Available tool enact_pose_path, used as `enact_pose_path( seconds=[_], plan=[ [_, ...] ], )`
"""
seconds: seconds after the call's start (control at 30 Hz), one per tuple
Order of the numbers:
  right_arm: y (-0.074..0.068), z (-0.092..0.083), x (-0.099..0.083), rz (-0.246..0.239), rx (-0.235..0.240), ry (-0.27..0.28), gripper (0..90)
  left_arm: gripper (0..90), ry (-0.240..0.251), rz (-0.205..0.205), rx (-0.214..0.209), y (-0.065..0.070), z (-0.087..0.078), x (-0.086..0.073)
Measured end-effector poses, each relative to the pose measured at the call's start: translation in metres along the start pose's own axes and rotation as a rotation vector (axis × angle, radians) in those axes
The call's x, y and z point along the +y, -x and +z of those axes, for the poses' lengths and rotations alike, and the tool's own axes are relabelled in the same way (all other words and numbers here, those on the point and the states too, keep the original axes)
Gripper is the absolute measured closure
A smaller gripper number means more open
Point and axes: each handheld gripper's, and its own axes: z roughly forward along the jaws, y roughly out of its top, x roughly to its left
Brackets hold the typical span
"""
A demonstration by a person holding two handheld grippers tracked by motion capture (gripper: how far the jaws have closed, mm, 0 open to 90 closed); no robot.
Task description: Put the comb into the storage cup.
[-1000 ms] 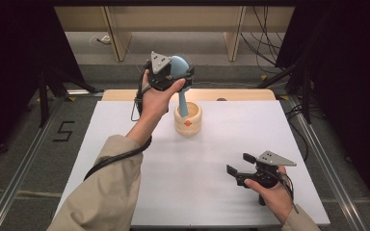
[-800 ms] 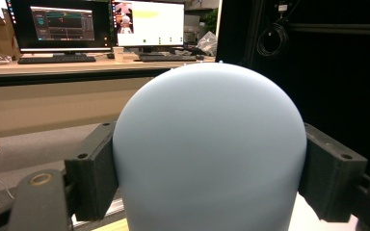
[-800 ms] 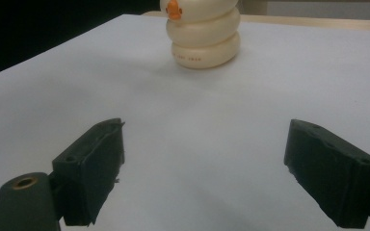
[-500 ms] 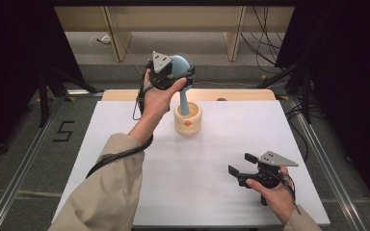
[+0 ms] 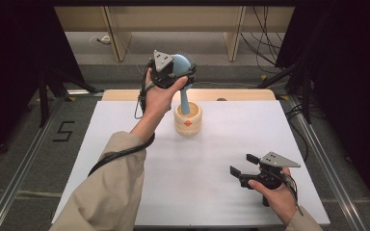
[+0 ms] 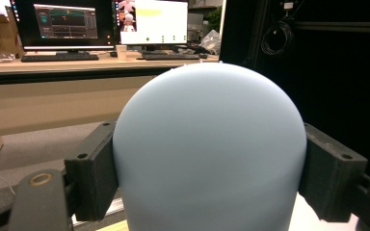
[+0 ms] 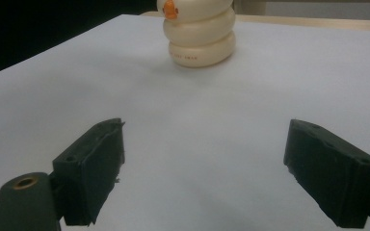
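- Overhead, in the high view, the left gripper (image 5: pixel 182 76) was raised above the far middle of the white table (image 5: pixel 125 159), its jaws clamped on the rounded head of a pale blue hairbrush (image 5: pixel 181 65). The brush's handle ran down into a cream, ribbed ceramic holder with an orange mark (image 5: pixel 188 121). The right gripper (image 5: pixel 242 164) hovered near the table's near right corner, well apart from the holder, jaws apart with nothing between them.
- Next, the left gripper view showed both black pads (image 6: pixel 94 175) pressed against the brush's smooth blue dome.
- Lastly, the right gripper view looked across bare white tabletop between its open jaws toward the holder.
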Motion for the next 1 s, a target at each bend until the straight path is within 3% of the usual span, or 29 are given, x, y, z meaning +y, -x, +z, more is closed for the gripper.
enact_pose_path(
  seconds=[0.43, 1.0],
  plan=[
    [0.000, -0.005, 0.000, -0.025, 0.019, -0.003, 15.6, 19.6, -0.012, -0.002, 0.010, -0.002, 0.005, -0.003],
    [0.005, -0.012, -0.002, -0.027, -0.003, 0.006, 15.6, 19.5, -0.017, -0.002, 0.016, -0.004, 0.010, -0.006]
  ],
)
